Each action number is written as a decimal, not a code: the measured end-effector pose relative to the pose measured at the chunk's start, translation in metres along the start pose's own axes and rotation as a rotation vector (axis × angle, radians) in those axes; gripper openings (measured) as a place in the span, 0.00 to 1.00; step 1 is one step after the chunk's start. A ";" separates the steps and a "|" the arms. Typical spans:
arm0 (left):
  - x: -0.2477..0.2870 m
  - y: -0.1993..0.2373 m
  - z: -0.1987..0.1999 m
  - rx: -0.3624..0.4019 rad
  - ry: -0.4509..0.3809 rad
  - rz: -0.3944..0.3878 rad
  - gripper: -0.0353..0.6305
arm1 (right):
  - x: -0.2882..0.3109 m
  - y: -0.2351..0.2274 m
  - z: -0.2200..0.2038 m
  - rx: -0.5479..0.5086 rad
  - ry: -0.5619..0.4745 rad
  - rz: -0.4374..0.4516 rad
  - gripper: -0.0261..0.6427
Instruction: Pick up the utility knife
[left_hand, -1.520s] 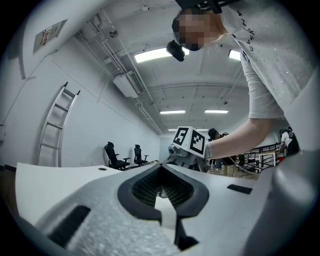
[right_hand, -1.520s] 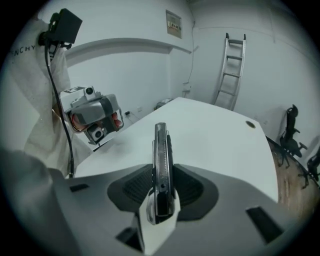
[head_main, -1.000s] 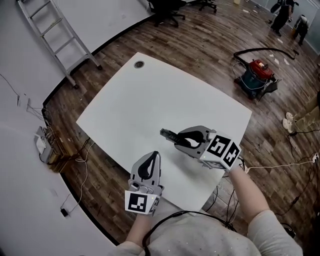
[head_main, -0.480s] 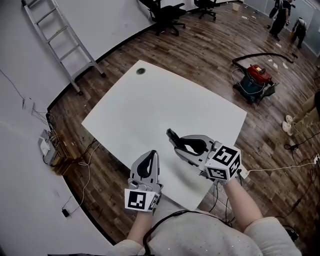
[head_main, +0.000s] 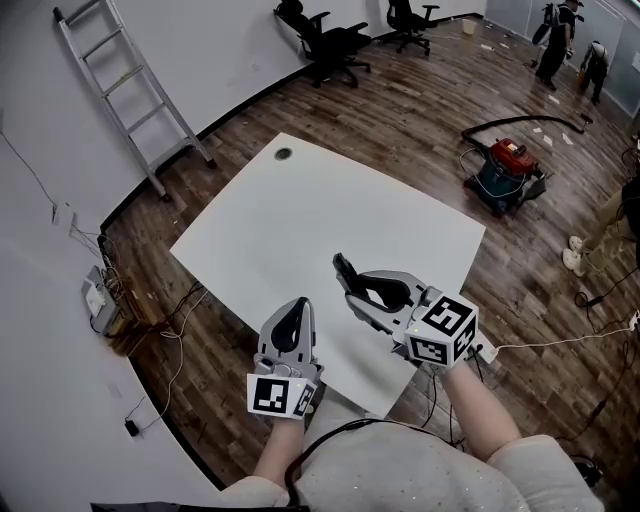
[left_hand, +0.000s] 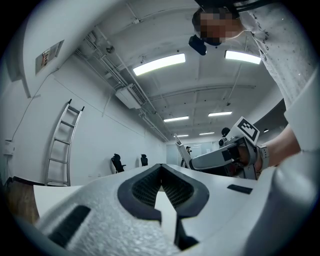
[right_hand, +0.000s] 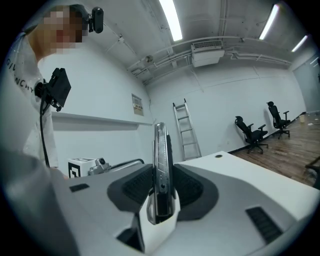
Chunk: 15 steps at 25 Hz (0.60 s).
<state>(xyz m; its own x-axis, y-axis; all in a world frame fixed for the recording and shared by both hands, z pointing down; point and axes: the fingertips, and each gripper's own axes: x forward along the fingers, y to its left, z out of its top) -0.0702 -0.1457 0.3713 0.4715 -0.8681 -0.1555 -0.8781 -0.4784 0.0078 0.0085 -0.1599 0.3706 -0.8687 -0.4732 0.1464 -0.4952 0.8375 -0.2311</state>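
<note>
The utility knife (head_main: 347, 273) is a dark, slim tool held up off the white table (head_main: 300, 230). My right gripper (head_main: 366, 290) is shut on it, and its tip sticks out past the fingers toward the upper left. In the right gripper view the utility knife (right_hand: 161, 170) stands on edge between the two pads, pressed from both sides. My left gripper (head_main: 292, 328) hovers over the table's near edge, to the left of the right one. In the left gripper view my left gripper (left_hand: 161, 186) has its pads together with nothing between them.
A ladder (head_main: 130, 95) leans on the wall at the far left. Office chairs (head_main: 325, 40) stand at the back. A red vacuum (head_main: 510, 165) with a hose sits on the wood floor to the right. Cables (head_main: 170, 330) trail below the table's left edge.
My right gripper has lifted the knife off the table and tilted it upward. Both grippers have risen, and the view has shifted so the table sits lower and farther.
</note>
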 end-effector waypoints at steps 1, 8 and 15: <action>-0.001 -0.002 0.001 0.000 -0.002 0.000 0.06 | -0.002 0.000 0.000 0.010 -0.007 -0.010 0.24; -0.005 -0.007 0.007 -0.001 -0.009 0.004 0.06 | -0.005 -0.002 -0.005 0.042 -0.022 -0.063 0.24; -0.009 -0.011 0.009 -0.002 -0.012 0.007 0.06 | -0.012 0.001 -0.005 0.039 -0.041 -0.093 0.24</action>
<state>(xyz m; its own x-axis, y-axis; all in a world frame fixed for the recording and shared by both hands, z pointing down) -0.0654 -0.1310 0.3638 0.4643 -0.8698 -0.1668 -0.8813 -0.4725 0.0110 0.0182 -0.1517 0.3733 -0.8181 -0.5602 0.1299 -0.5735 0.7782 -0.2560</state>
